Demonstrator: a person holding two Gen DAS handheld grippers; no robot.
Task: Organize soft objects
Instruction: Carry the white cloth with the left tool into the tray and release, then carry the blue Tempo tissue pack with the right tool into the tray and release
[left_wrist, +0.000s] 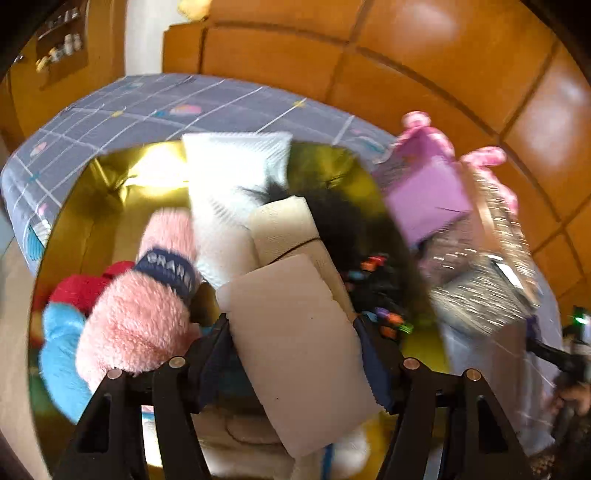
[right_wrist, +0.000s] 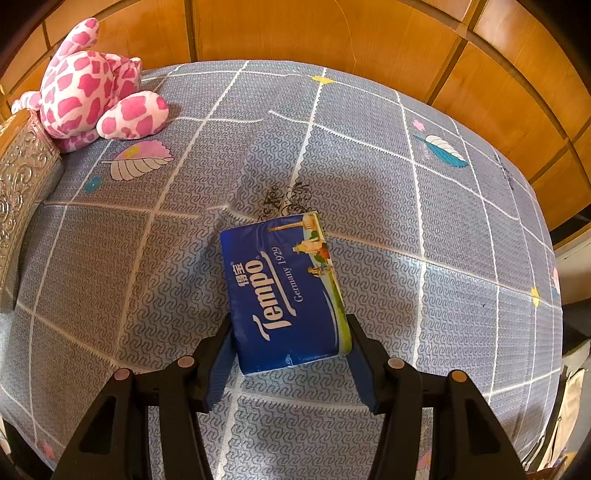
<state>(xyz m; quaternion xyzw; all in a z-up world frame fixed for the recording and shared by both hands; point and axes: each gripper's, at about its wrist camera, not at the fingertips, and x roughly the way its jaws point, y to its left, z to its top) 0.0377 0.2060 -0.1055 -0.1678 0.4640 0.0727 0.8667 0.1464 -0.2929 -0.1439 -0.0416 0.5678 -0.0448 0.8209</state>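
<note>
My left gripper (left_wrist: 291, 321) is shut on a beige foam cushion (left_wrist: 299, 373) that hangs tilted over a round gold bin (left_wrist: 92, 192). In the bin lie a pink plush (left_wrist: 136, 325), a red and blue toy (left_wrist: 62, 332), a white pillow (left_wrist: 229, 173), another beige block (left_wrist: 284, 225) and a black furry thing (left_wrist: 351, 229). My right gripper (right_wrist: 290, 323) is shut on a blue Tempo tissue pack (right_wrist: 280, 288), its pads against both long sides. The pack rests on the grey checked bed sheet (right_wrist: 443, 221).
A pink-spotted plush (right_wrist: 88, 92) sits at the bed's far left corner, beside a silver embossed box (right_wrist: 18, 184). A purple box (left_wrist: 432, 195) stands blurred to the right of the bin. Wooden panels (right_wrist: 332, 29) run behind the bed.
</note>
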